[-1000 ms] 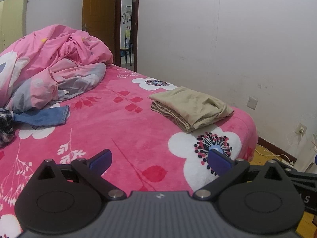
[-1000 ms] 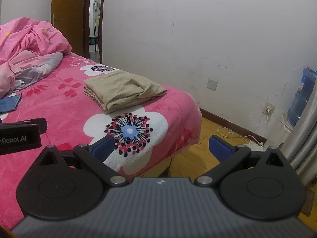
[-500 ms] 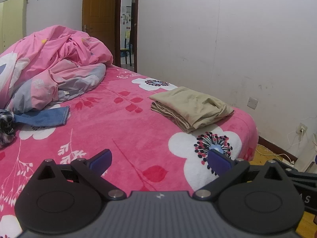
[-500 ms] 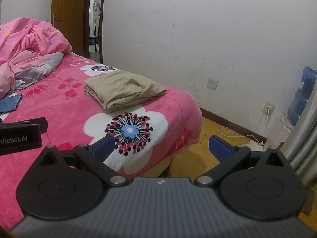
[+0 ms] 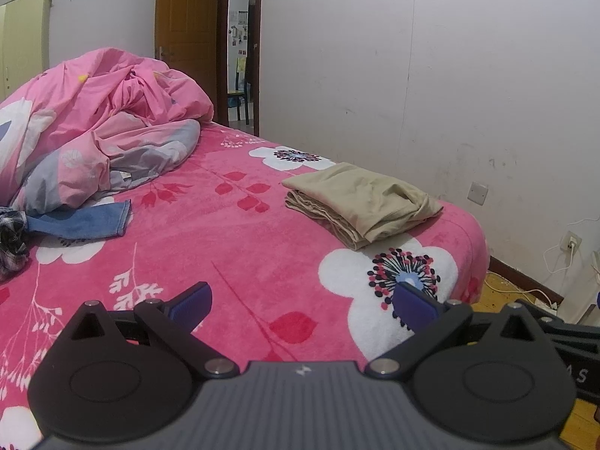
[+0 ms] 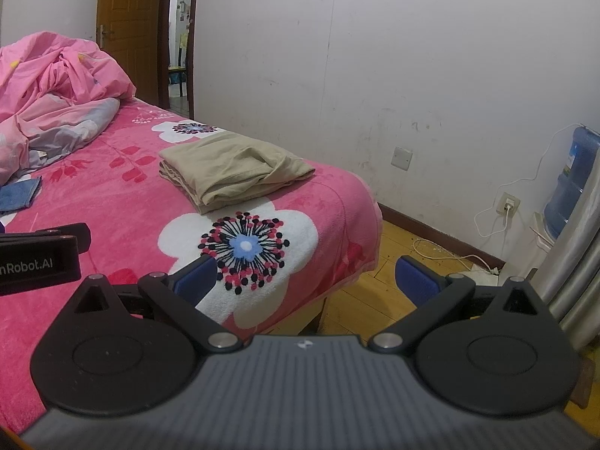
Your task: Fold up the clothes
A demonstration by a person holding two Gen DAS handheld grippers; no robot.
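Nearest in the left wrist view, the left gripper (image 5: 303,302) is seen with its two blue-padded fingers spread wide and nothing held between them; it hangs above the pink floral blanket (image 5: 232,247) that covers the bed, and no cloth is touched by it; at the right edge of that view a black part of the other tool (image 5: 573,341) is visible. In the right wrist view the right gripper (image 6: 305,276) is likewise spread wide and empty; its left pad is set over the blanket's corner, near a large white flower print (image 6: 243,247), while its right pad is seen over the wooden floor (image 6: 378,262) beside the bed; the left tool's black body, lettered "nRobot.AI" (image 6: 35,262), shows at the left edge. Further on, a folded beige garment (image 5: 360,202) lies flat on the blanket near the bed's wall-side edge, just beyond the flower print; its stacked layers can be seen along the near side, and it is well apart from both tools. To the left, a blue denim piece (image 5: 80,221) lies spread on the blanket, with a dark checked cloth (image 5: 11,240) touching it at the frame edge. Behind these a crumpled pink quilt (image 5: 101,127) is heaped. Farthest off, a brown door (image 5: 187,41) stands open, and a blue water bottle (image 6: 572,183) is placed by the white wall.
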